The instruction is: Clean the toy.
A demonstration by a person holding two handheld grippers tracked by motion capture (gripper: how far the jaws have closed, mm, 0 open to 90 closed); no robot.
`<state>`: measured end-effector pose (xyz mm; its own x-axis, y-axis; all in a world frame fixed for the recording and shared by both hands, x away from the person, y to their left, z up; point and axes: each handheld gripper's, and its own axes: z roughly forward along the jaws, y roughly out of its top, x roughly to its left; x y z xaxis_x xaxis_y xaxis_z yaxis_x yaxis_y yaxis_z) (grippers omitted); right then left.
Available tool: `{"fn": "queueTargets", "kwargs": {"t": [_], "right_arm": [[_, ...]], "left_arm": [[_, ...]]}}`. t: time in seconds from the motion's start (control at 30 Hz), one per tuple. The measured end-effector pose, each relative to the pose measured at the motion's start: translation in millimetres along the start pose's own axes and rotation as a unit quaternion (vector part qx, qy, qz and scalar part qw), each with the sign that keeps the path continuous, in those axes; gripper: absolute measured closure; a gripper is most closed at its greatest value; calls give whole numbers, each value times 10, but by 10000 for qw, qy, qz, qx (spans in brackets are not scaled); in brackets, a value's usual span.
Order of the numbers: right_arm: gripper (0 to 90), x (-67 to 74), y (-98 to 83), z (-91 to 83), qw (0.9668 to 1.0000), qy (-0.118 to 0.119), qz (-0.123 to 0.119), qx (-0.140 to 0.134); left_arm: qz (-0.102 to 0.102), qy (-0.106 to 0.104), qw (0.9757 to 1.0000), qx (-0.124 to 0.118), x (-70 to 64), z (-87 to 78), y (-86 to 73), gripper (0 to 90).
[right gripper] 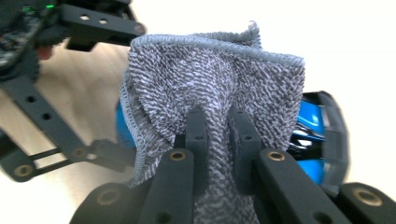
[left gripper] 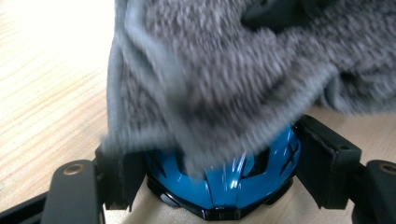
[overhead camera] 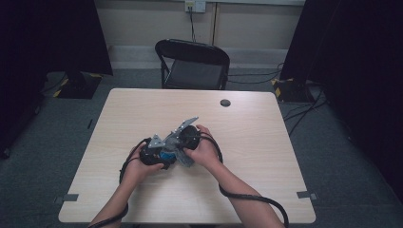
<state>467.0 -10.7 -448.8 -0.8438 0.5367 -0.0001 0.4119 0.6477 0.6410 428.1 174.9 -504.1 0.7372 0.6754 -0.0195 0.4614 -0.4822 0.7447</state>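
Looks like a lab recording bay — bare light-wood table [overhead camera: 142, 194] with tape marks, black curtains [overhead camera: 52, 33] on both sides, grey carpet [overhead camera: 342, 156]. Loose cables [overhead camera: 304, 111] across the floor, wall socket [overhead camera: 195, 5] behind, one black folding chair [overhead camera: 192, 64] — no home furnishings.

Both forearms reach in from bottom edge, hands meeting mid-frame. Left tool [overhead camera: 159, 154] jaws spread wide, clamped. Right tool [right gripper: 217, 128] jaws pinched nearly together, angled toward left tool. Cables trail along both arms.
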Motion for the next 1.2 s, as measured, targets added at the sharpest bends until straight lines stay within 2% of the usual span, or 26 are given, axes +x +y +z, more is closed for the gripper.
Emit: {"fn": "queueTargets", "kwargs": {"t": [0.33, 0.63, 0.87, 1.1, 1.2], "right_arm": [[812, -216, -46, -14, 9993, -97, 352, 1], [812, -303, -47, -10, 9989, -153, 436, 31], [813, -336, -22, -23, 9987, -292, 403, 65], [814, -418, -23, -60, 9975, -348, 621, -17], [814, -482, -36, -79, 9967, -533, 611, 61]], "left_arm": [[-2, -1, 10000, -1, 0, 0, 0, 254], [-4, 1, 10000, -1, -1, 0, 0, 254], [-3, 1, 10000, -2, -1, 0, 0, 254], [-12, 0, 10000, -5, -2, 1, 0, 254], [-11, -1, 10000, -5, -2, 1, -1, 254]]}}
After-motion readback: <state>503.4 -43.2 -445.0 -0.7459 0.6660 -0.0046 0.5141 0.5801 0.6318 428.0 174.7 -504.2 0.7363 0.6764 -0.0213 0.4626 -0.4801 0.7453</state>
